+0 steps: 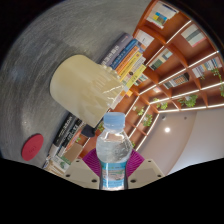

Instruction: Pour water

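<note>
A clear plastic water bottle (113, 148) with a white cap and a blue-white label stands between my gripper's (113, 165) fingers, both magenta pads (90, 160) pressing against its sides. The whole view is rolled strongly sideways. Beyond the bottle's cap sits a pale yellow translucent cup (85, 88) on the grey table (45, 45), its mouth turned toward the bottle's cap. The bottle's cap lies just short of the cup.
A row of coloured books (128, 62) lies past the cup. Lit wooden shelves (185, 60) with small items fill the far side. A red round object (33, 146) sits on the table to one side, near a dark box with print (65, 135).
</note>
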The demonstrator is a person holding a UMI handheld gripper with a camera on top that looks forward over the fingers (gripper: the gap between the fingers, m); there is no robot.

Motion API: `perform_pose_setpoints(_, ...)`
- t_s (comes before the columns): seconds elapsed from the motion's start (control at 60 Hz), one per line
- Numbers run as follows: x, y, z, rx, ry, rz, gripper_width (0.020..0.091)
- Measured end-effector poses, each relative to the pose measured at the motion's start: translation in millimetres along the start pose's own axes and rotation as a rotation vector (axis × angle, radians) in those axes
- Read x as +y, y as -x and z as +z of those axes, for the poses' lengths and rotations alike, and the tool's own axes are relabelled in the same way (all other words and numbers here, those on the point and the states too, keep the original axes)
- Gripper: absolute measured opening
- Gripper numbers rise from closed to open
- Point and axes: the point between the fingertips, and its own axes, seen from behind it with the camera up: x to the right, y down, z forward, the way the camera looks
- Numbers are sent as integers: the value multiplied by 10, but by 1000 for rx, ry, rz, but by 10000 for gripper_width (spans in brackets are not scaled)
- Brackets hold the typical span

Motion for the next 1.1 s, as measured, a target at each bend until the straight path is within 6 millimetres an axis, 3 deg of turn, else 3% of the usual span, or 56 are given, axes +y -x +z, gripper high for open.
perform_pose_setpoints(0.167, 33, 94, -30, -52, 24, 103, 275)
perform_pose_setpoints(0.267, 116, 107, -50, -63, 28, 288, 275)
perform_pose_setpoints(0.433, 375, 261, -155, -158, 53, 898, 275)
perform_pose_setpoints(0.55, 348, 383, -222, -251, 38, 1389, 296)
perform_pose_setpoints(0.567, 206, 427, -232, -258, 38, 1451, 296)
perform_pose_setpoints(0.6, 374, 478, -237, -294, 12, 1561, 296)
perform_pose_setpoints(0.667, 407, 482, -283, -296, -34, 1726, 297)
perform_pose_setpoints(0.717, 440, 509, -300, -288, -55, 1802, 296)
perform_pose_setpoints(0.733, 181, 489, -293, -278, -50, 1831, 297)
perform_pose_setpoints(0.75, 316, 538, -289, -286, -59, 1851, 296)
perform_pose_setpoints(0.867, 365, 705, -339, -349, -87, 2015, 297)
perform_pose_setpoints(0.9, 164, 724, -255, -348, -81, 2042, 295)
perform_pose_setpoints(0.917, 271, 765, -294, -352, -82, 2050, 296)
perform_pose_setpoints(0.95, 284, 811, -295, -362, -79, 2071, 295)
perform_pose_setpoints(1.1, 124, 1153, -276, -448, -38, 2122, 318)
